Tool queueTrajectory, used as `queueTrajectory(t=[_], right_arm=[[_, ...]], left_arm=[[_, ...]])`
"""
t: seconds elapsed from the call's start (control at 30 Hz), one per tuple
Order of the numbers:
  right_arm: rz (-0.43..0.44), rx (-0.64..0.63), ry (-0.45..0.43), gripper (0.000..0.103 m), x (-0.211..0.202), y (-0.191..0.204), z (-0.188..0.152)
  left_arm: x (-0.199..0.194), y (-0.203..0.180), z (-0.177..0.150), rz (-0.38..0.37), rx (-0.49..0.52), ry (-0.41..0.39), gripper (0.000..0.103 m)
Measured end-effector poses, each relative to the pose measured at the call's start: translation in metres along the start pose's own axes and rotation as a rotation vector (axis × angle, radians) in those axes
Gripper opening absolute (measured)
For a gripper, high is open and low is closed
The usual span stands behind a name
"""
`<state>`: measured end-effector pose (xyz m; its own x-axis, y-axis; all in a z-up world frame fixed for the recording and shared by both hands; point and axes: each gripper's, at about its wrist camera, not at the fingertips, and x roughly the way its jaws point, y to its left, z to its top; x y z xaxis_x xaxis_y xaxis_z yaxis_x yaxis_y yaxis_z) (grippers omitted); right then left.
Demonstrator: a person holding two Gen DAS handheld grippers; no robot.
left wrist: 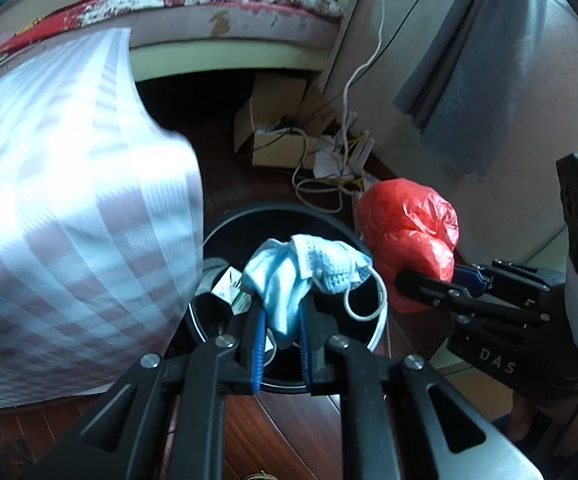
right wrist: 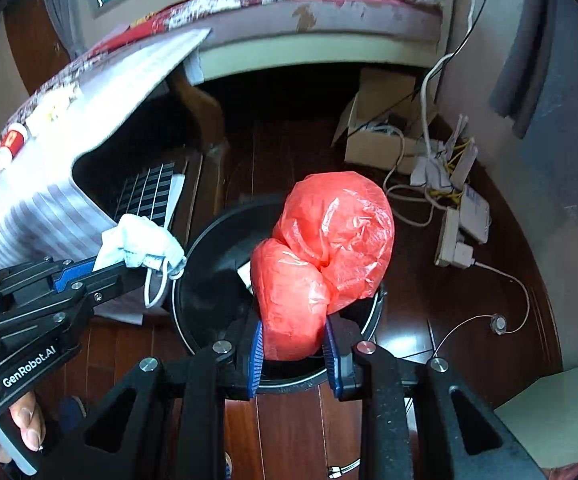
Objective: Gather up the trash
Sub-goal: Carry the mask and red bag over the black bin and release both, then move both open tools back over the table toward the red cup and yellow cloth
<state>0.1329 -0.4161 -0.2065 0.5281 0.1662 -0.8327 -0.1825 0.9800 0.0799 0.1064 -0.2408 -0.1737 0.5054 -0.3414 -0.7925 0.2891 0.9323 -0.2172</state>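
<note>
Crumpled pale-blue face mask (left wrist: 309, 268) being pinched in left gripper (left wrist: 281, 320), scrunched red plastic bag (right wrist: 325, 256) being clamped in right gripper (right wrist: 293, 340), both hanging over round black bin (right wrist: 193, 280).

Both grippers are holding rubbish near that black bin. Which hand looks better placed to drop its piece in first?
Probably the right. Its red plastic bag hangs over the black bin opening. The left gripper's face mask sits at the bin's rim in the right wrist view, so it may miss.

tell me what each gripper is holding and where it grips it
Left gripper: blue face mask, pinched at its bunched lower end. Right gripper: red plastic bag, by its lower lobe.
</note>
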Motion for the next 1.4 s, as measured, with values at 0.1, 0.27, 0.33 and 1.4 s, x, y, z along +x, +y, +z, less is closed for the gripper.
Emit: queueTrajectory(t=[0.1,0.27,0.33,1.4], right_arm=[[0.023,-0.025,0.03,0.027,0.013,0.003,0.002],[-0.055,-0.061,0.103,0.073,0.043,0.001,-0.001],[-0.089,-0.033,0.133,0.073,0.048,-0.007,-0.003],[-0.214,0.042,-0.049,0.094,-0.075,0.014,0.02]], left_arm=[[0.011,0.003,-0.004,0.008,-0.012,0.016,0.017],[0.03,0.009,-0.011,0.001,-0.06,0.062,0.072],[0.032,0.009,-0.015,0.021,-0.052,0.072,0.073],[-0.074,-0.002,0.009,-0.085,0.014,-0.061,0.089]])
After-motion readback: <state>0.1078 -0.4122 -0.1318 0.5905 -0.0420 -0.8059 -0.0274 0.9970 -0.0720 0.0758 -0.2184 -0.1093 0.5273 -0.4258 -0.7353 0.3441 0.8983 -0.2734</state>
